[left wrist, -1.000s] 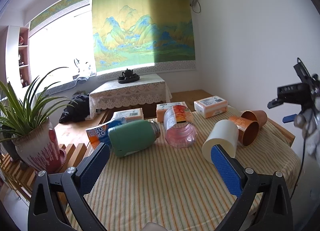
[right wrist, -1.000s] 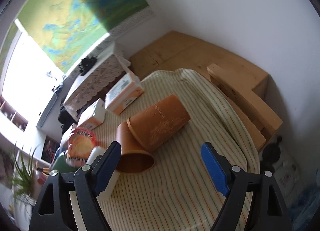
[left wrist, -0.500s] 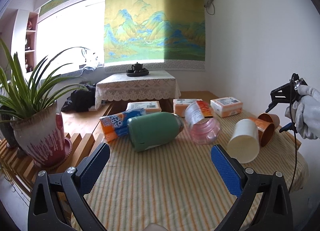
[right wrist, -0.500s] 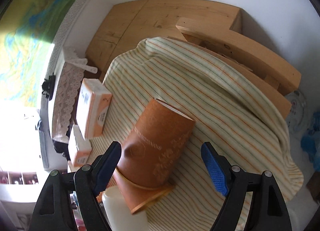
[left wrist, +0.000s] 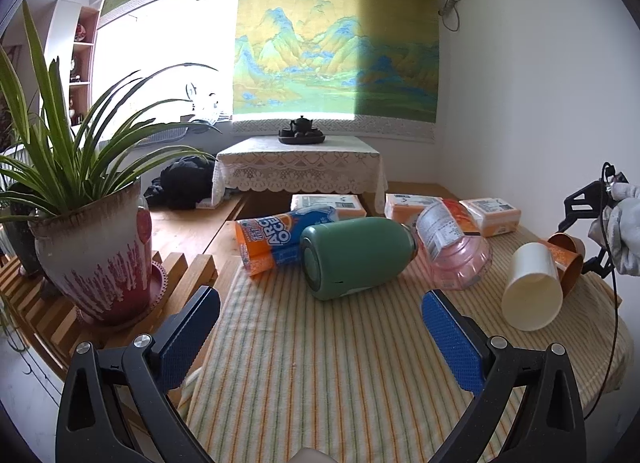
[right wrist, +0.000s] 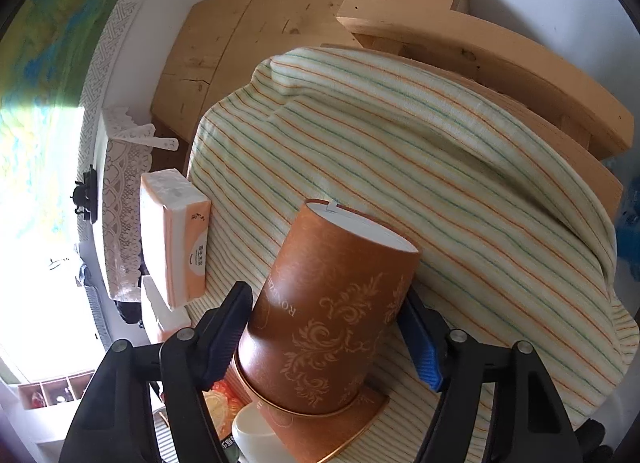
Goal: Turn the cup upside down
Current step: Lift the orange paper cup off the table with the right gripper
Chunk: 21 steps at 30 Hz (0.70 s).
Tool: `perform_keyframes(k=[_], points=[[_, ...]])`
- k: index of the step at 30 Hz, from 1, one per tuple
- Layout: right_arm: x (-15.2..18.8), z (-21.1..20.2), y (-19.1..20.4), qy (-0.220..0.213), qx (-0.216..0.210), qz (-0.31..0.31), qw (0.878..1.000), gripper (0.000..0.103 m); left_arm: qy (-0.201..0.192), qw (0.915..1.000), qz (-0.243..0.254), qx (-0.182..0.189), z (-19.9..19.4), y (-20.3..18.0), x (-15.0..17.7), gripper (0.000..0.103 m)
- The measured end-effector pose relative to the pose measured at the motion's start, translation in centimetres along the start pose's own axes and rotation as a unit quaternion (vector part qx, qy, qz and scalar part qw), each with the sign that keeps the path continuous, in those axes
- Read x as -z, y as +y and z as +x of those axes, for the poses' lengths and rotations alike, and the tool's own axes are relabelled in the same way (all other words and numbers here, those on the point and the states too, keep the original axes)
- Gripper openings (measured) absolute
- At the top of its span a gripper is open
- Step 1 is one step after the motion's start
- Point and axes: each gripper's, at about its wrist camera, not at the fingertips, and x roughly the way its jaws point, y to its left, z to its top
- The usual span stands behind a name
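A: Cup (right wrist: 328, 315) in brown with a pale scroll pattern lies on its side on the striped tablecloth (right wrist: 420, 135), near the cloth's far right corner, white base pointing away from the right camera.

B: And the right gripper (right wrist: 332, 327)?

A: Its two blue-padded fingers (right wrist: 420, 343) sit either side of the cup's body, close against it. Whether they are pressing on it I cannot tell; the cup rests on the cloth.

B: Anything touching the cup?

A: A second brown cup (right wrist: 336, 435) lies beside its open end, and a white cup (right wrist: 256, 435) is just beyond that. An orange tissue pack (right wrist: 176, 239) lies near the cloth's edge, apart from them.

B: What does the left camera show?

A: The left gripper (left wrist: 320, 339) is spread wide, holding nothing, above the near part of the cloth. Ahead of it lie a green flask (left wrist: 356, 255), a blue-and-orange packet (left wrist: 276, 239) and a pink clear jar (left wrist: 456, 255), all on their sides. The white cup and the brown cups are at the right, with a gloved hand (left wrist: 622, 231) above them. A potted plant (left wrist: 92, 247) stands on the wooden slats at the left.
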Motion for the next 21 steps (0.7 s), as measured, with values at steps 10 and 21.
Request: perform_keyframes(k=[10,21], points=[[-1.5,-3.4,-1.1,-0.029,-0.039,0.002,0.999,0.063,0.002,1.0000,0.008,0.000,-0.2,-0.9,-0.1,0.102],[5.6,-8.5,4.6,-0.006,-0.077,-0.168,0.983,0.063,-0.008,0.9998,0.002,-0.019,-2.7,-0.5,-0.8,0.102]])
